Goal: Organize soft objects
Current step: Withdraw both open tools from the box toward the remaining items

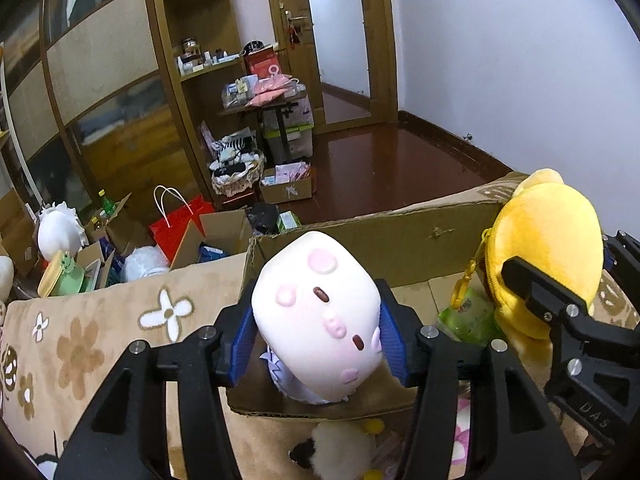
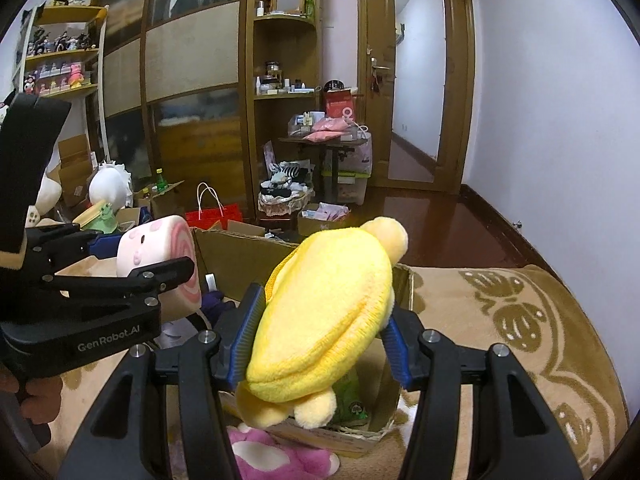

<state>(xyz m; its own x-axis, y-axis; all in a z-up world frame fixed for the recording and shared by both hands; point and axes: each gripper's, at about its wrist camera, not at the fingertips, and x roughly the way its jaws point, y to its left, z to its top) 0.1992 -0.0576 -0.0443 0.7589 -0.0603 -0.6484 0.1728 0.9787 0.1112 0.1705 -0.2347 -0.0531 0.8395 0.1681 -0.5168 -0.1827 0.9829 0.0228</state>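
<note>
The left tool is carrying a white-and-pink swiss-roll plush over the open cardboard box, its blue pads sitting against the plush's sides, though with so little squeeze showing that I cannot tell whether they are pressing or just letting go. The right tool is gripping a yellow plush pouch around its middle, the pads denting the fabric, and is holding it above the same box, with the pouch's feet hanging toward the opening. Both toys seem to be held this way, tilted downward over the box, so that they can drop straight in; the box sits on a tan flowered blanket, apparently as the collecting place for the soft things. A green packet is already lying on the box floor, leaving bare cardboard beside it. The two tools are working close together over one opening, so the tighter margin is between them rather than at the box walls; the near rim lies just under the swiss-roll plush, and a careless drop there could catch the edge. A pink plush and a cream fuzzy toy are waiting on the blanket outside the near wall.
</note>
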